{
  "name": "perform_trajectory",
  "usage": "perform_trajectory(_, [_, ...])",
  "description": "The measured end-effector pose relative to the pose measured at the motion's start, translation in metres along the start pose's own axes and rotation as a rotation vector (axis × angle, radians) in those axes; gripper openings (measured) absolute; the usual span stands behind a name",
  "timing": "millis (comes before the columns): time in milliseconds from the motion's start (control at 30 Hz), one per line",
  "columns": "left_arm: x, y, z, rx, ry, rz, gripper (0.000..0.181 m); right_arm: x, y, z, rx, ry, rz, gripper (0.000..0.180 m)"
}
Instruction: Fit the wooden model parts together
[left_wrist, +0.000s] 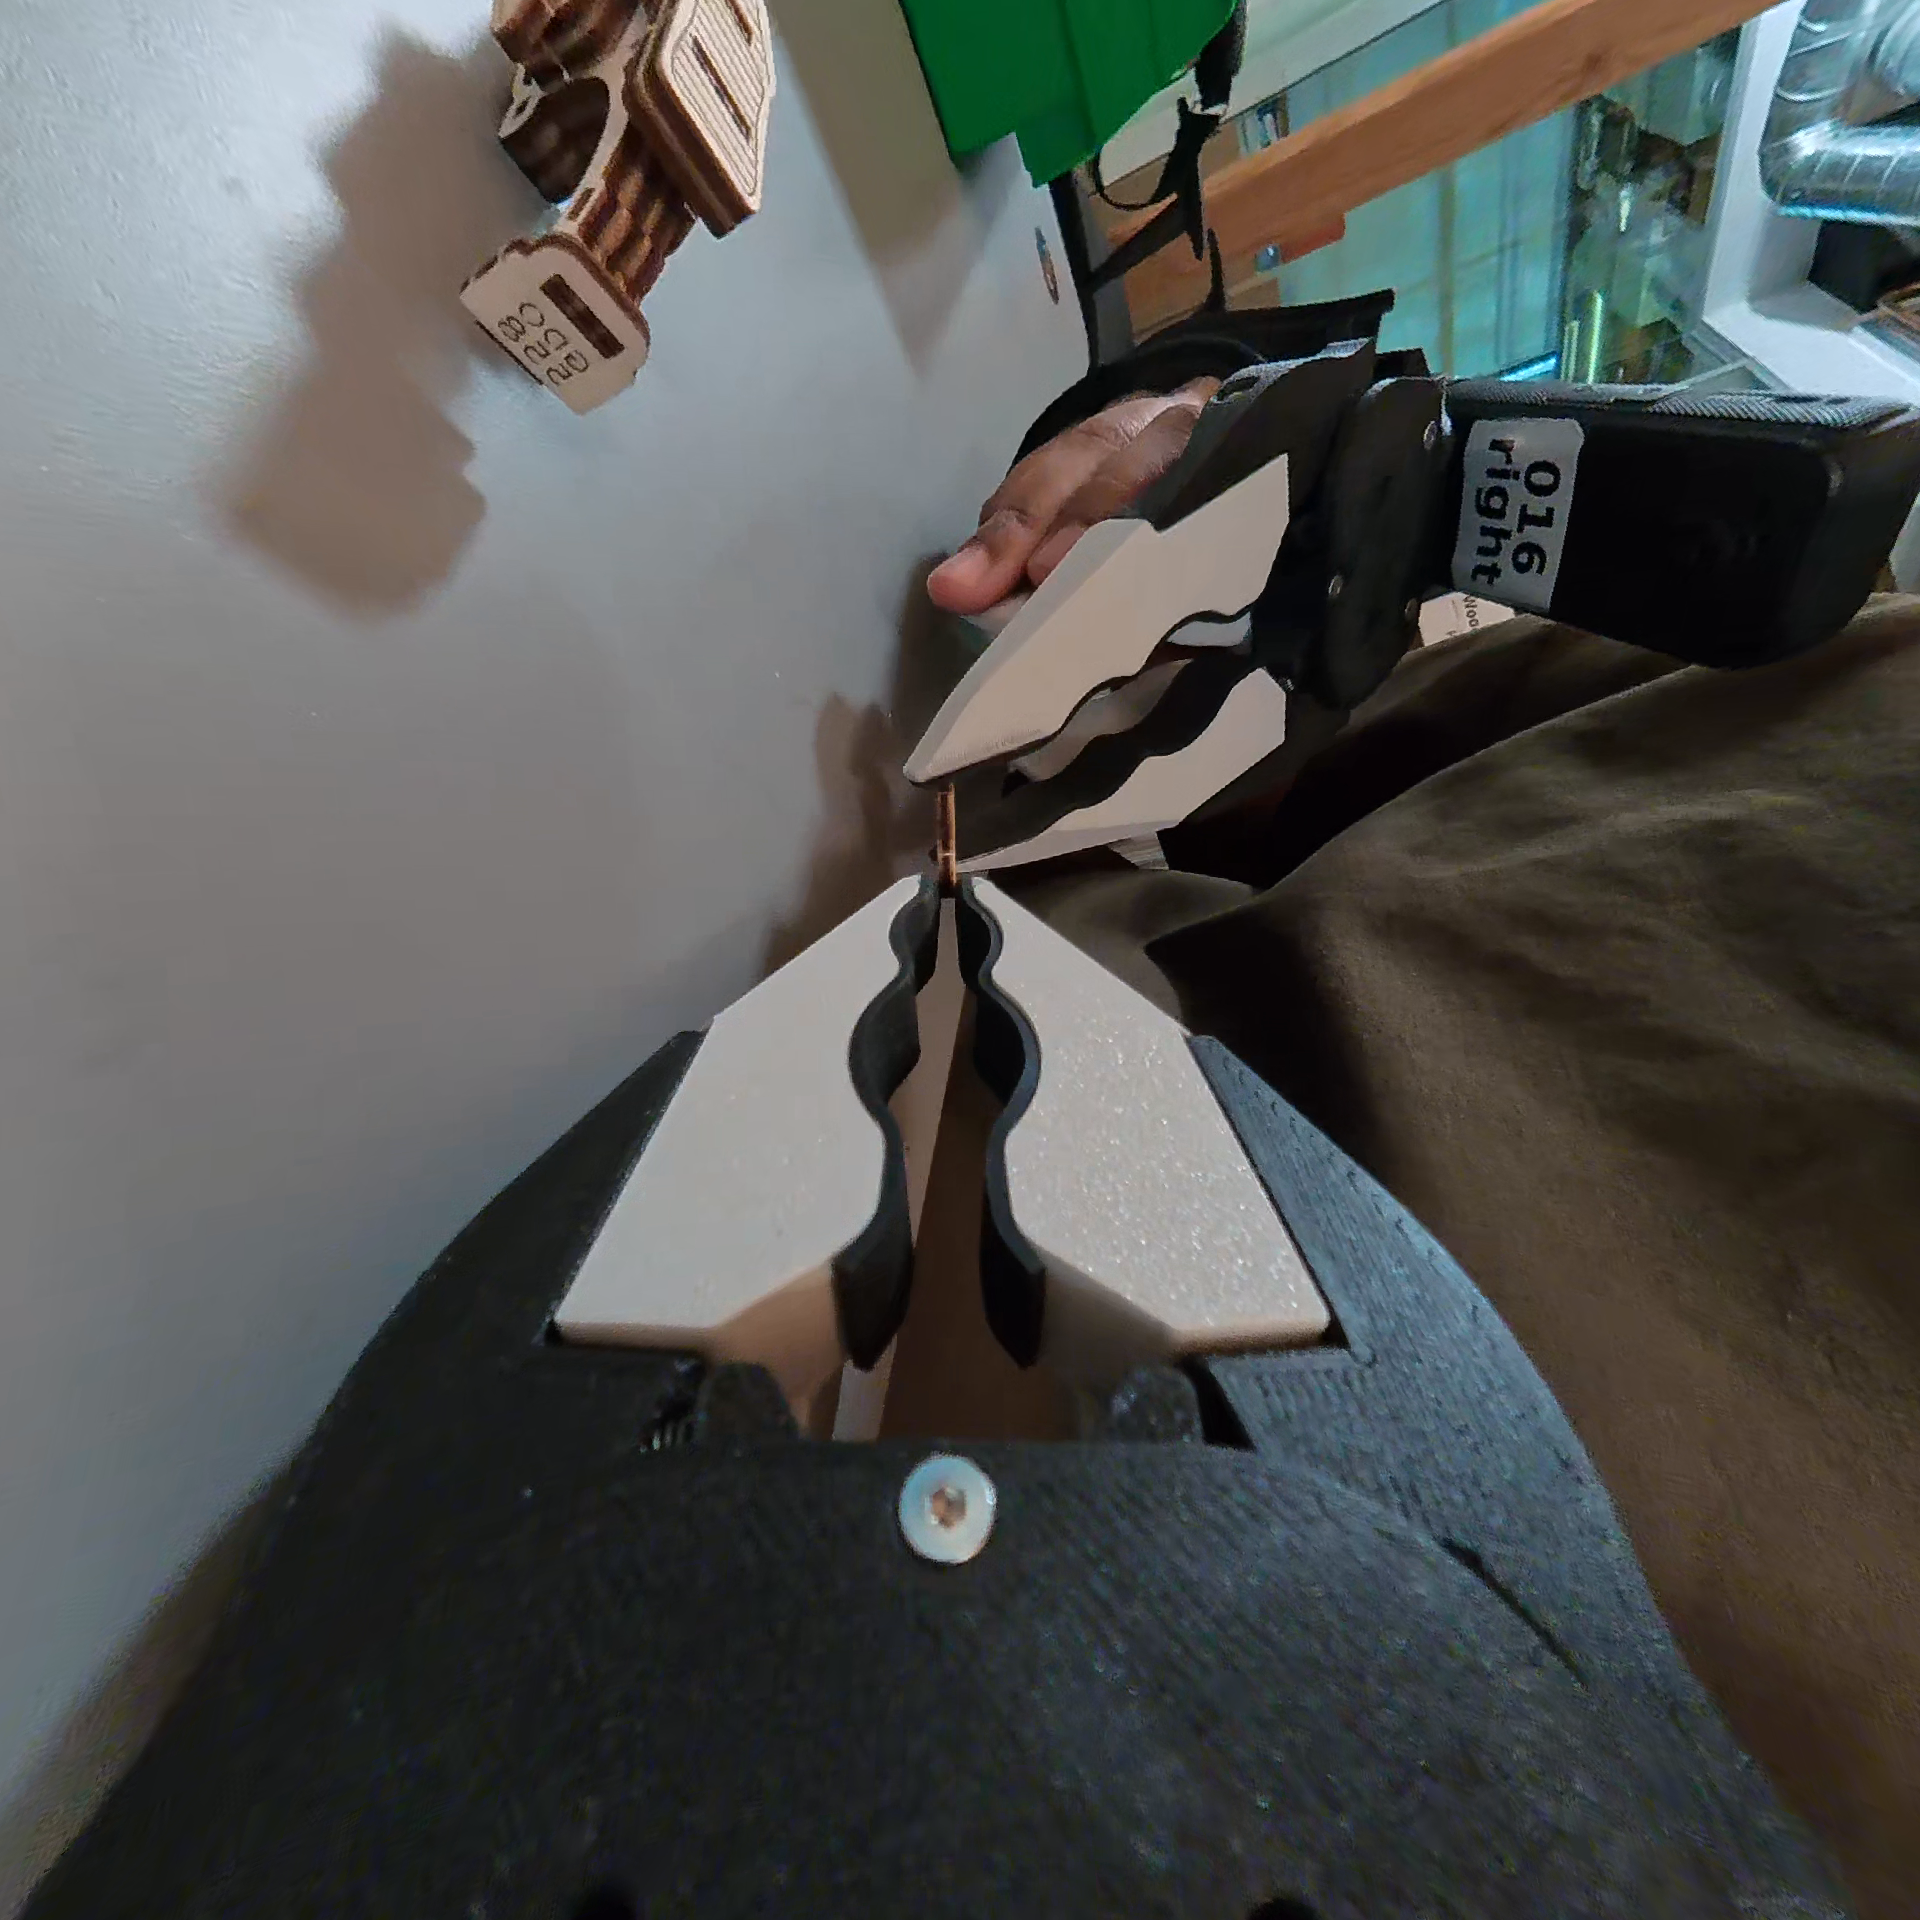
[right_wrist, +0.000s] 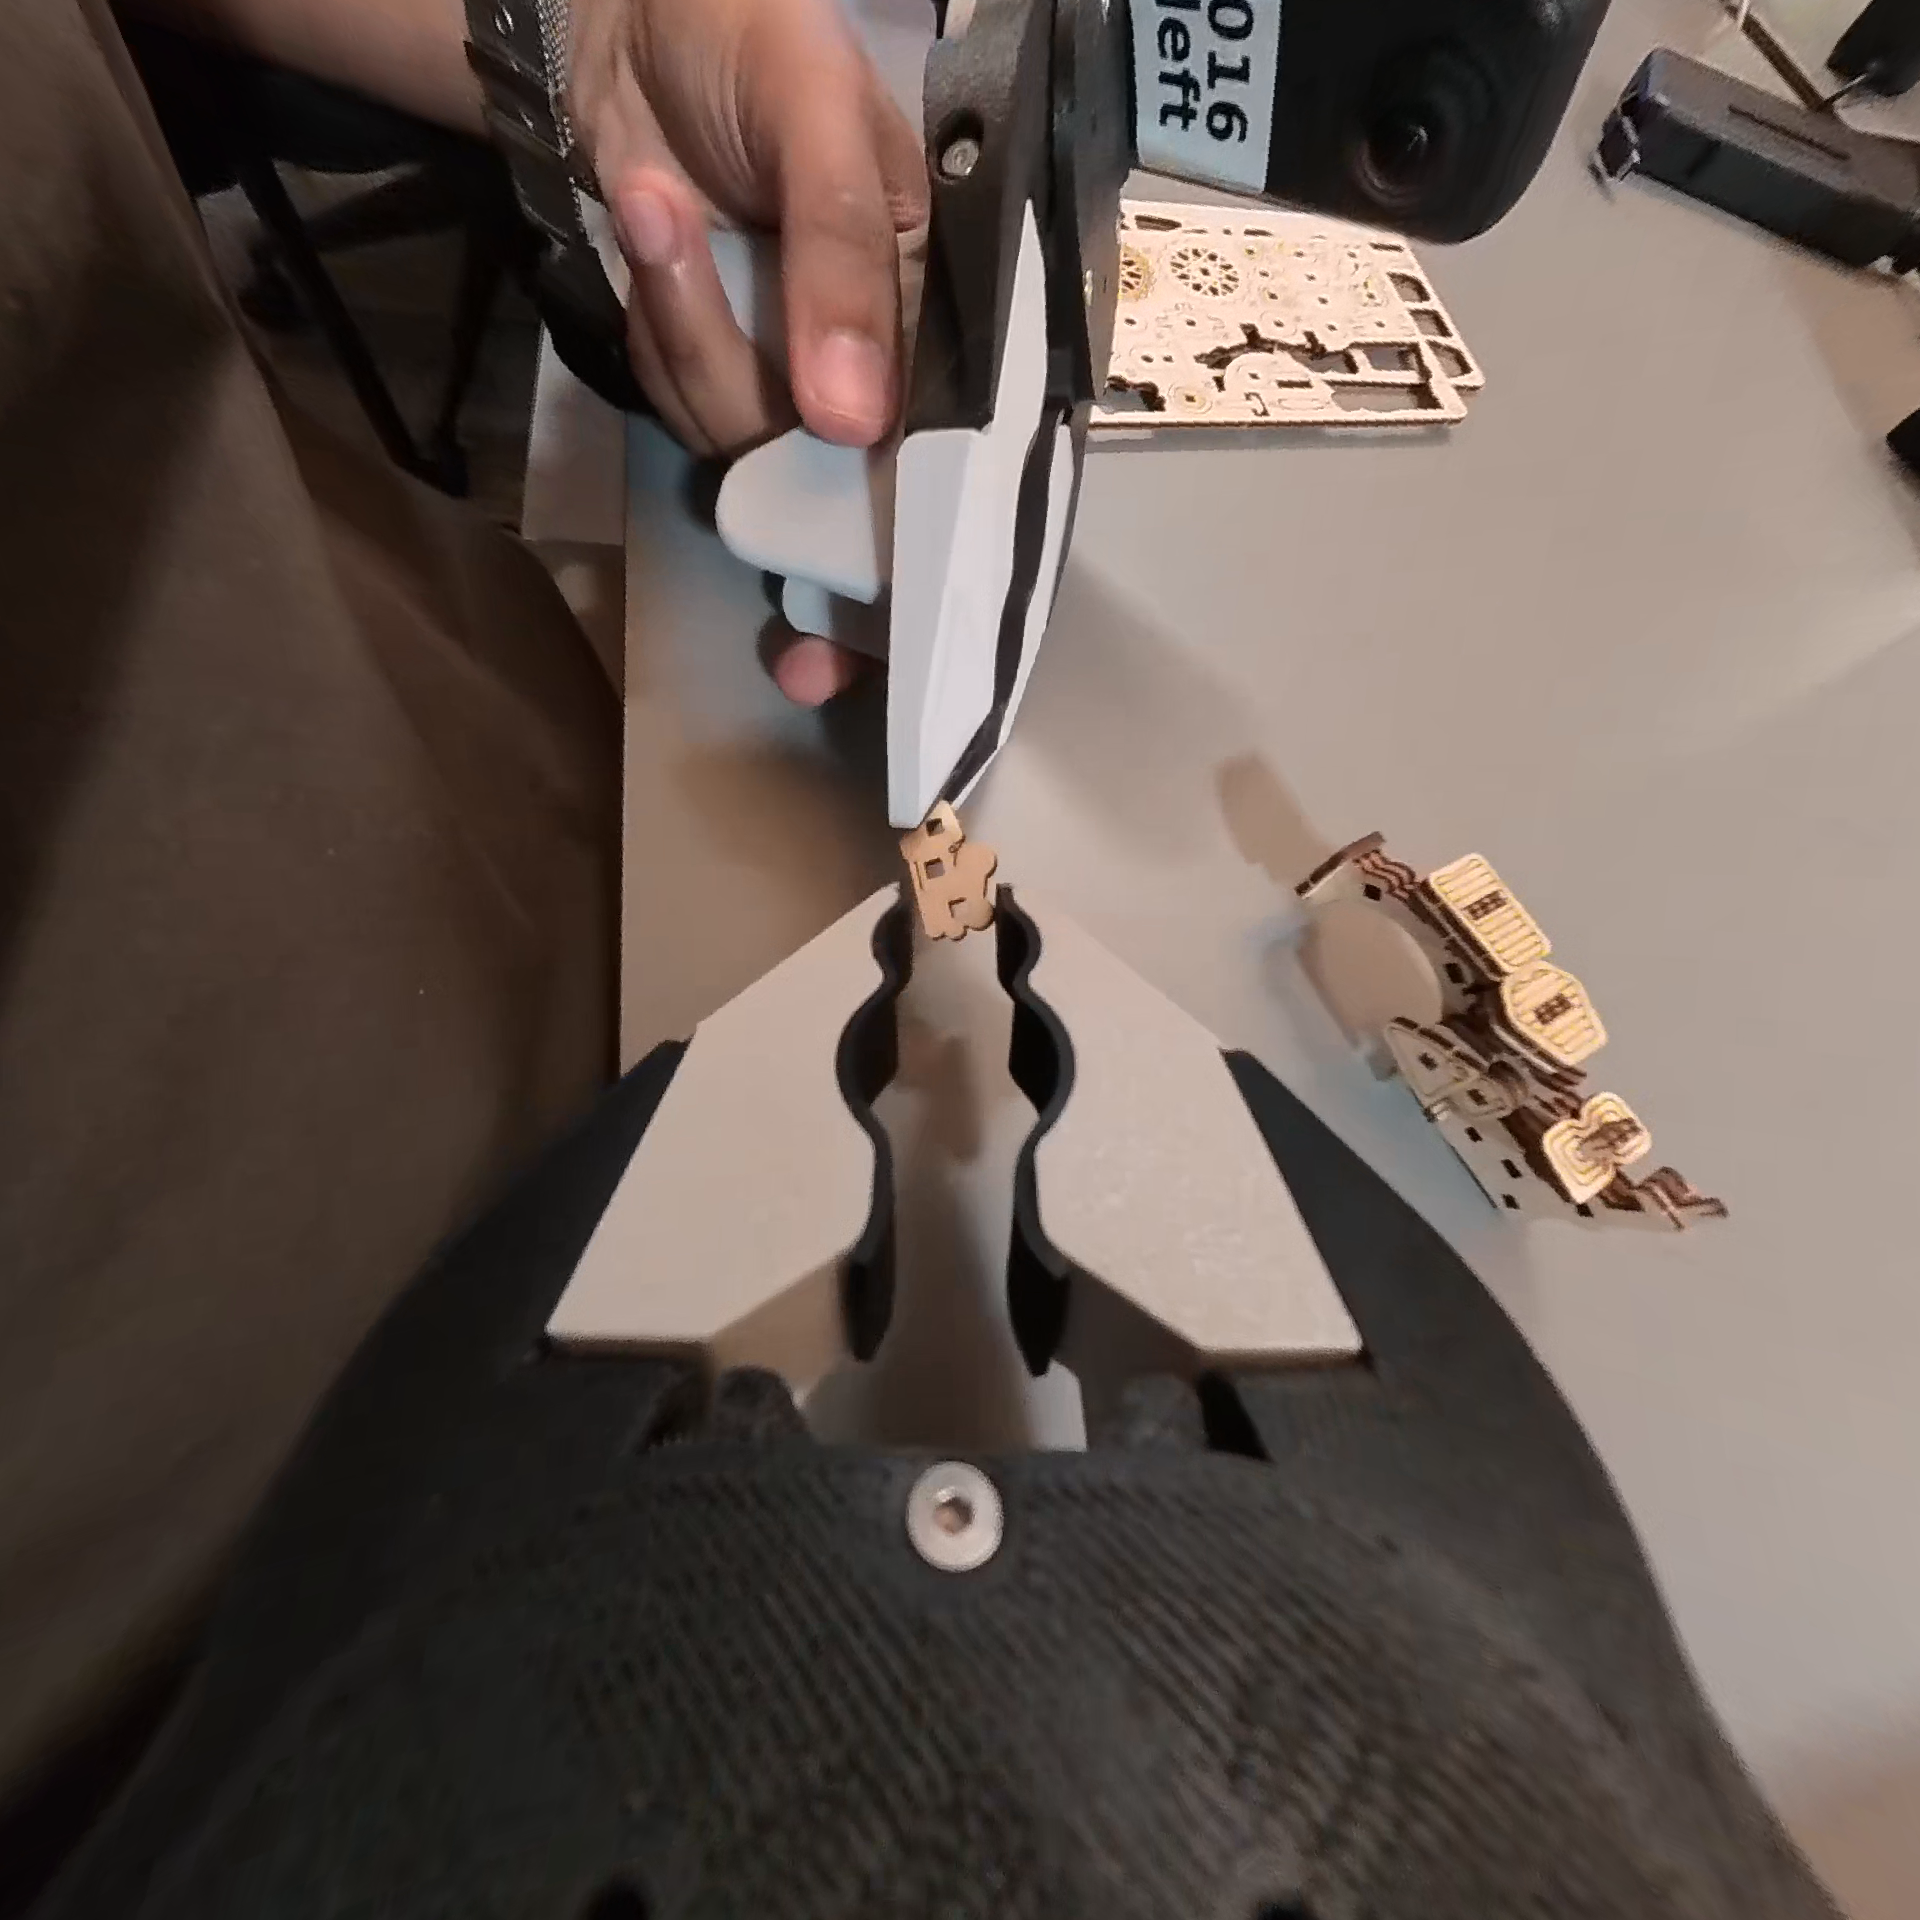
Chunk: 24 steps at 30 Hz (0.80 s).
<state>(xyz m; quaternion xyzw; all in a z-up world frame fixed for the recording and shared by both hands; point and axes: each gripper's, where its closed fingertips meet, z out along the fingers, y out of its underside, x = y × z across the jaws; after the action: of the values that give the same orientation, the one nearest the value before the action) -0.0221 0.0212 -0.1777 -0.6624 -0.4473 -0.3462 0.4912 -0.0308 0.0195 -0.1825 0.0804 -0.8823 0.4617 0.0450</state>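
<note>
A small flat wooden piece (right_wrist: 948, 883) is held in the air between both grippers, above the grey table (right_wrist: 1455, 623). My left gripper (left_wrist: 948, 891) is shut on one edge of it; in the left wrist view the piece (left_wrist: 945, 831) shows edge-on. In the right wrist view the left gripper (right_wrist: 940, 810) comes down from above. My right gripper (right_wrist: 948, 904) has its narrowly parted tips closed on the piece's two sides; it also shows in the left wrist view (left_wrist: 940, 821). A partly built wooden model (right_wrist: 1475, 1039) lies on the table to the right, also visible in the left wrist view (left_wrist: 623, 156).
Flat wooden part sheets (right_wrist: 1278, 312) lie at the back of the table. A dark object (right_wrist: 1745, 177) sits at the far right. The person's olive clothing (right_wrist: 260, 935) fills the near side. A hand (right_wrist: 748, 208) holds each gripper's handle. Both grippers' tips are close together, under 4 cm apart.
</note>
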Motion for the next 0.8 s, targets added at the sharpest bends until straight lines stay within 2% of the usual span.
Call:
perform_trajectory(100, [-0.001, -0.001, -0.002, -0.001, -0.02, 0.031, 0.001, 0.001, 0.001, 0.0, -0.01, 0.004, 0.006, 0.014])
perform_trajectory(200, [-0.005, -0.01, -0.013, 0.03, -0.1, 0.081, 0.026, 0.008, 0.009, 0.0, -0.043, 0.034, 0.025, 0.014])
perform_trajectory(233, [-0.009, -0.013, -0.018, 0.046, -0.145, 0.109, 0.03, 0.011, 0.011, 0.0, -0.054, 0.048, 0.036, 0.014])
perform_trajectory(367, [-0.013, -0.045, -0.04, 0.245, -0.26, 0.216, 0.028, 0.025, 0.023, 0.004, -0.103, 0.098, 0.089, 0.014])
perform_trajectory(533, [-0.018, -0.076, -0.075, 0.47, -0.4, 0.318, 0.029, 0.027, 0.025, 0.008, -0.119, 0.071, 0.145, 0.014])
perform_trajectory(800, [-0.029, -0.083, -0.112, 0.629, -0.625, 0.376, 0.028, 0.027, 0.022, 0.012, -0.118, 0.053, 0.121, 0.014])
